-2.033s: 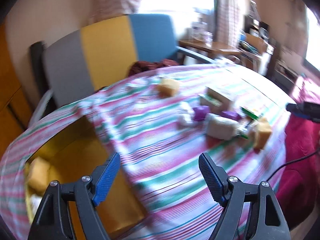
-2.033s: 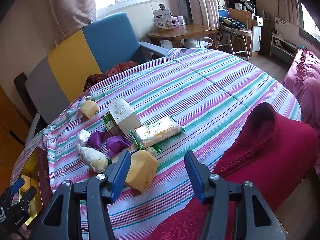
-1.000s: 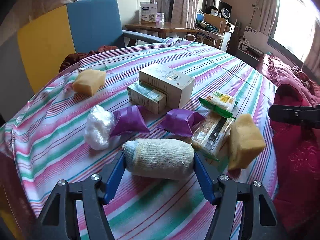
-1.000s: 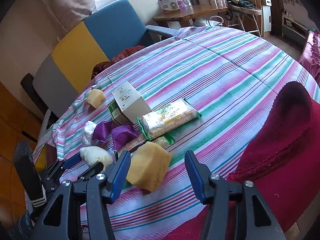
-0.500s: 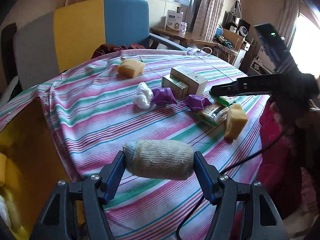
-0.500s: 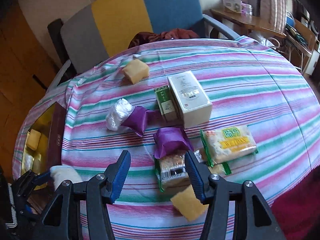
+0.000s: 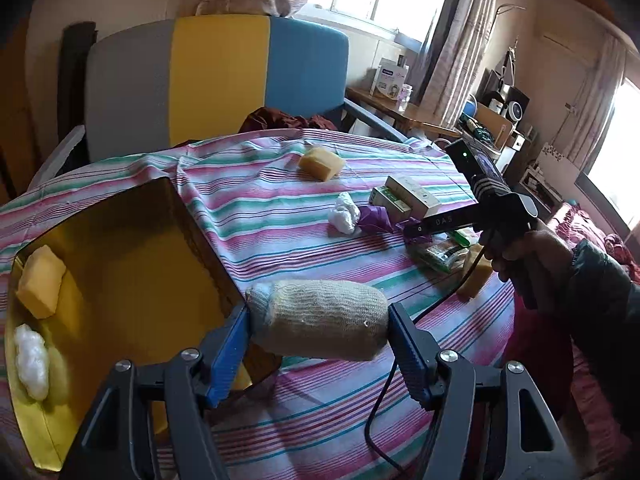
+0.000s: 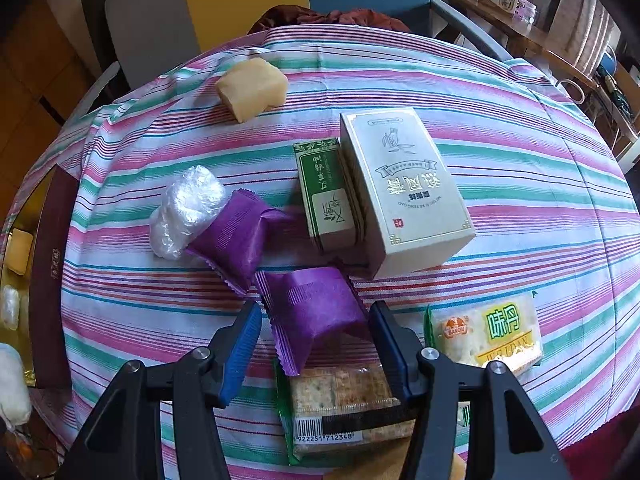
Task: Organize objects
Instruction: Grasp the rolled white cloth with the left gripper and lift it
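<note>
Left wrist: yellow box [image 7: 132,264] w/ sponge [image 7: 40,282] + white wad [image 7: 31,356].

Coarse knit roll [image 7: 320,322], crinkly purple packet [image 8: 316,312]

Bare striped cloth [image 7: 280,216] lies open between the yellow tray [image 7: 132,272] and clustered packets [image 8: 312,312].

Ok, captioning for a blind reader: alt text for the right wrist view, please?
The right gripper hangs over a striped tablecloth, its blue pads either side of a purple packet. Beyond lie another purple packet, two boxes and a yellow block.
</note>
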